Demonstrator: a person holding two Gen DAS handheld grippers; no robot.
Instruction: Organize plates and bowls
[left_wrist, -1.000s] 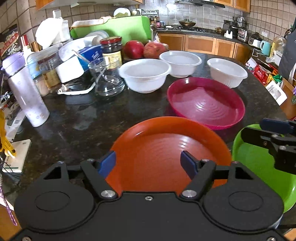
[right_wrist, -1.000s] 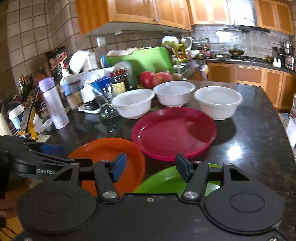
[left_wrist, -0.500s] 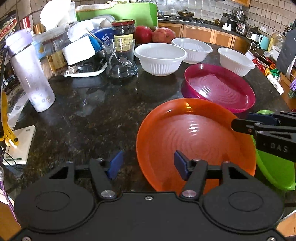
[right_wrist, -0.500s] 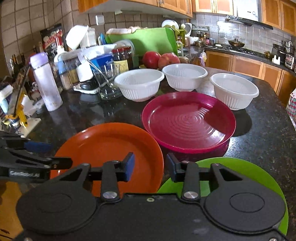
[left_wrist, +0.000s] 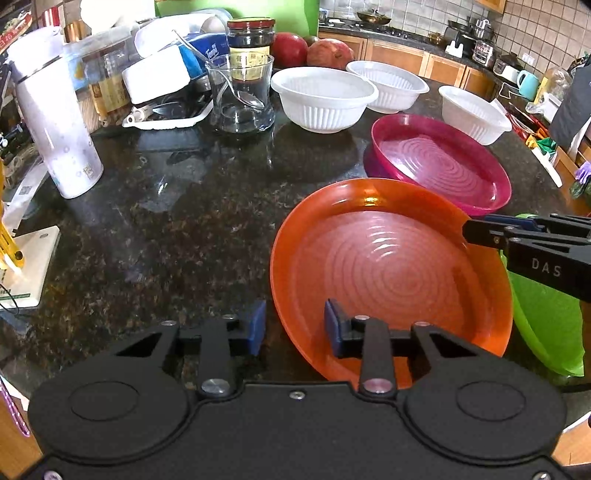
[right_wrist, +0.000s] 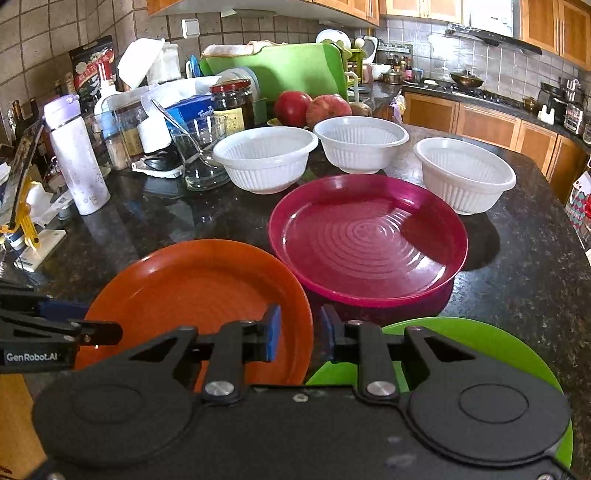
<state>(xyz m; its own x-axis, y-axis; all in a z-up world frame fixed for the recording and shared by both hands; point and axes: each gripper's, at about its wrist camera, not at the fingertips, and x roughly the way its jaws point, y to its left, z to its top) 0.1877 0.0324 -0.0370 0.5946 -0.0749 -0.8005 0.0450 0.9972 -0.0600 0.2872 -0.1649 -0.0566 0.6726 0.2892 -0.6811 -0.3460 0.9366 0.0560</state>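
My left tongs closing over near rim of orange plate, not pinching yet. Right tongs closing over its other rim, gap showing. Plate sitting on counter. Uneven squeeze maybe tipping it, bumping pink plate.

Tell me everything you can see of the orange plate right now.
The orange plate is round, glossy, plastic-looking, with concentric ridges and a raised rim. It sits empty on the dark stone counter, beside the magenta plate and green plate. Both grippers straddle its rim, left gripper at the near-left edge, right gripper opposite, jaws just narrowing, pads not visibly pressing.
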